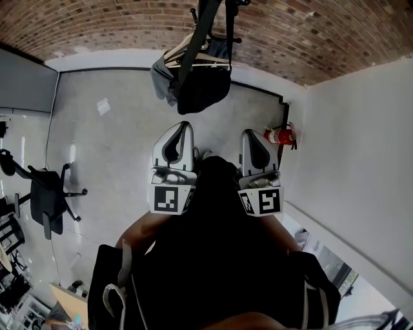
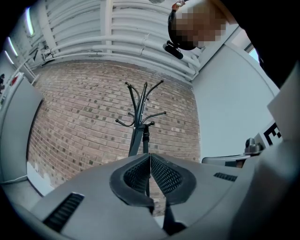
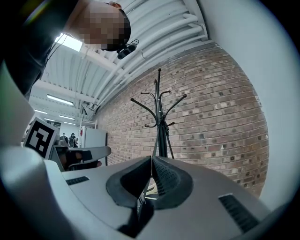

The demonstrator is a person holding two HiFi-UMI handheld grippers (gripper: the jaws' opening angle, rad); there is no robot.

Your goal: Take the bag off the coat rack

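Note:
The black coat rack [image 1: 210, 13] stands against the brick wall, straight ahead of me. A black bag [image 1: 203, 90] hangs from it by long dark straps, with a grey item [image 1: 162, 78] and wooden hangers beside it. My left gripper [image 1: 184, 126] and right gripper [image 1: 249, 133] are side by side below the bag, well short of it, both pointing at the rack. Each has its jaws shut with nothing held. The left gripper view shows the shut gripper [image 2: 150, 157] under the rack's hooks [image 2: 140, 105]. In the right gripper view the shut gripper [image 3: 151, 159] points at the rack pole [image 3: 161, 126].
A red fire extinguisher [image 1: 279, 135] sits by the white wall at right. A black office chair [image 1: 48, 200] stands on the grey floor at left, near a grey cabinet [image 1: 22, 80]. A scrap of paper [image 1: 103, 106] lies on the floor.

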